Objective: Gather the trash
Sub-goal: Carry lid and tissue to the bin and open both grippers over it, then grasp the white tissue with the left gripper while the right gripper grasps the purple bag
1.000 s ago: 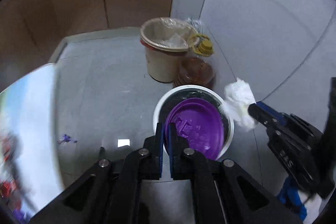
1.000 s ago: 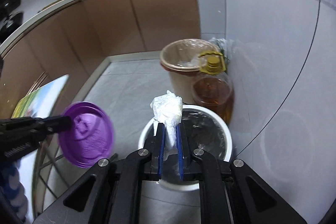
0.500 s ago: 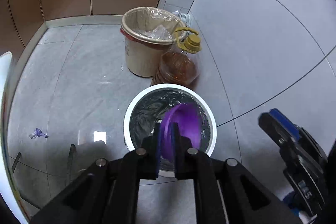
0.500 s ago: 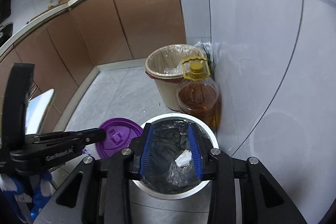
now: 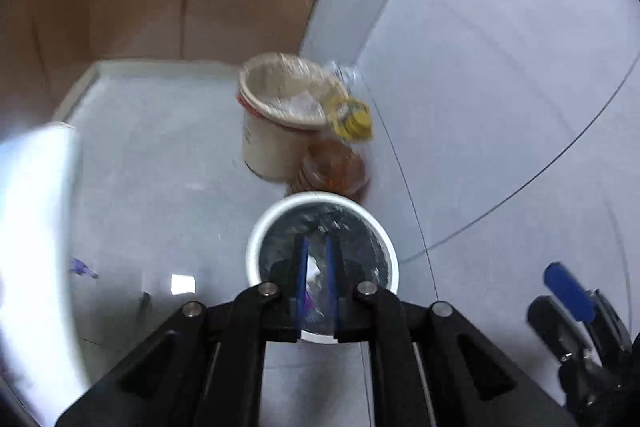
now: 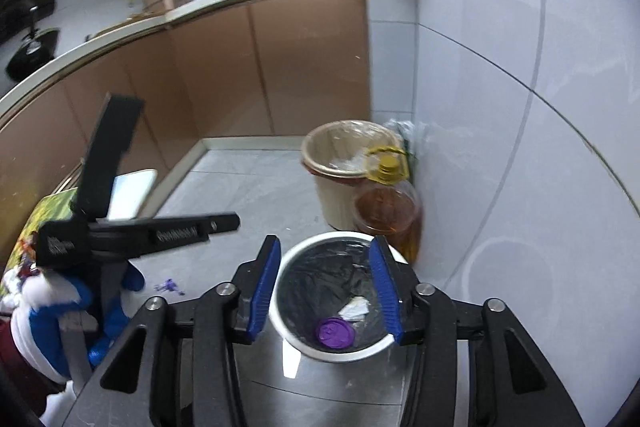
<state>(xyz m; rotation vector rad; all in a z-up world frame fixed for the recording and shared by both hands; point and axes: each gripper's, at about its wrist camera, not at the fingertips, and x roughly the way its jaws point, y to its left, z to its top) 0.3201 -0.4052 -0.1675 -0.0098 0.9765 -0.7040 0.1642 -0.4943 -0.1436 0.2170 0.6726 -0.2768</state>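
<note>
Right wrist view: the right tool (image 6: 325, 301) is being held spread wide, its blue pads having just been opening, with nothing gripped between them. Below it, a round white bin lined with a black bag (image 6: 298, 341) is being shown on the grey floor; a purple round plastic lid (image 6: 335, 333) and a crumpled white tissue (image 6: 354, 307) are lying inside. The left tool (image 5: 316, 277) is being kept nearly closed and empty.

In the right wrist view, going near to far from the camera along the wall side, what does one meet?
Purple lid → white crumpled tissue, both inside the white bin → oil bottle → beige bin → brown cabinets.
</note>
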